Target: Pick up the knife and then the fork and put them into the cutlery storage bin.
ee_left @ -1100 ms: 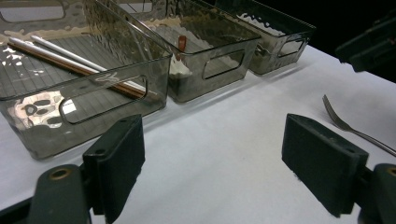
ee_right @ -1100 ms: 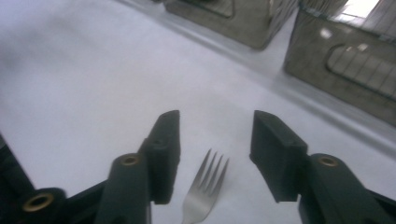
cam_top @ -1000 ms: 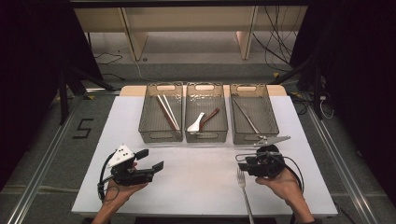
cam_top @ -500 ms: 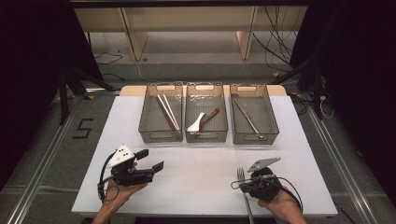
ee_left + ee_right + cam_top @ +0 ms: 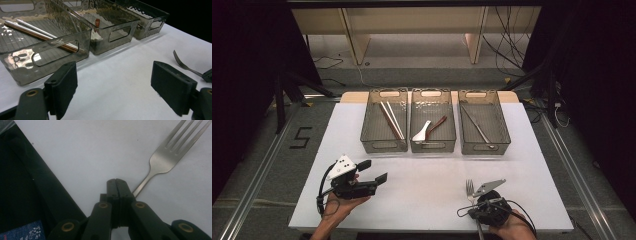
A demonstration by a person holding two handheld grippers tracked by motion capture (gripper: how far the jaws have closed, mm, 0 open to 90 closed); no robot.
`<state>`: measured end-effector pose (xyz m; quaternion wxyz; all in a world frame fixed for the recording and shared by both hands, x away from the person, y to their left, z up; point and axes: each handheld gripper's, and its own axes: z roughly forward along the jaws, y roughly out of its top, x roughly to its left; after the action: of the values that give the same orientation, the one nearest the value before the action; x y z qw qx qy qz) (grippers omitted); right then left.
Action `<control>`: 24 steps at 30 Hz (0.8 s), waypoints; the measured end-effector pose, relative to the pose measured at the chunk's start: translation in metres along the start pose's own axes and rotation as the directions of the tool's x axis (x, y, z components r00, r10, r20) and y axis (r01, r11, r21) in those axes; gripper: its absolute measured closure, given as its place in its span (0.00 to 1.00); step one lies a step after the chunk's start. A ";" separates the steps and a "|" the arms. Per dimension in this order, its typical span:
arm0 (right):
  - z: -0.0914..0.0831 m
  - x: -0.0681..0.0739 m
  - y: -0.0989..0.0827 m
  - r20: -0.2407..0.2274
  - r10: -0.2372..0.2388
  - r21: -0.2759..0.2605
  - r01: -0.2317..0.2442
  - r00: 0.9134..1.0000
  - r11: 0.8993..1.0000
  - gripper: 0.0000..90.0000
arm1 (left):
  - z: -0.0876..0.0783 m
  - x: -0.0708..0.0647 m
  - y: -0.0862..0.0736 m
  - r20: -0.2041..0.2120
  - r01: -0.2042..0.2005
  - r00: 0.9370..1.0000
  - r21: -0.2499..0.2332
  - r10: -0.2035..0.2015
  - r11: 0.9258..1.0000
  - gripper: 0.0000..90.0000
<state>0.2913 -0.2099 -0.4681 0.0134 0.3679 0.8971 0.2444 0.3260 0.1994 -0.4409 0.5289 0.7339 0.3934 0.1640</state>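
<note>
A metal fork [image 5: 470,187] lies on the white table [image 5: 427,175] at the near right, tines pointing away from the person. My right gripper [image 5: 478,210] is down over its handle. In the right gripper view the jaws of the right gripper [image 5: 116,181] are pressed together, and the handle of the fork [image 5: 162,162] runs in under them. My left gripper [image 5: 373,171] rests in the hand at the near left, open. Nothing is between the wide-apart jaws of the left gripper [image 5: 113,75], and the fork [image 5: 183,65] shows far off to the right.
Three clear bins stand in a row at the back. The left bin [image 5: 383,146] holds chopsticks [image 5: 389,119]. The middle bin [image 5: 433,146] holds a white spoon [image 5: 422,132] and a brown one. The right bin [image 5: 485,147] holds a metal utensil [image 5: 476,125].
The right gripper came back from near the right bin toward the table's near edge, sank onto the fork's handle, and its jaws closed. The left gripper stayed put.
</note>
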 end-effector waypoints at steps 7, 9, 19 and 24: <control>-0.002 0.005 0.000 0.052 -0.036 0.039 0.034 0.998 0.999 1.00 | 0.000 0.000 0.000 0.000 0.001 1.000 -0.001 -0.001 1.000 0.23; -0.003 0.004 -0.001 0.059 -0.031 0.040 0.029 0.998 0.999 1.00 | 0.000 0.000 0.000 0.001 0.000 1.000 0.001 0.000 1.000 0.23; -0.013 -0.015 -0.008 0.141 -0.003 0.058 -0.005 0.990 0.998 1.00 | 0.000 0.000 0.000 0.000 0.001 1.000 0.002 -0.001 1.000 0.23; -0.016 -0.026 -0.009 0.178 0.010 0.059 -0.021 0.984 0.998 1.00 | 0.001 0.000 0.000 -0.001 -0.001 1.000 0.005 0.001 1.000 0.23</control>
<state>0.3008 -0.2394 -0.4620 0.0806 0.3954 0.8964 0.1835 0.3263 0.1988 -0.4411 0.5269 0.7353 0.3936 0.1639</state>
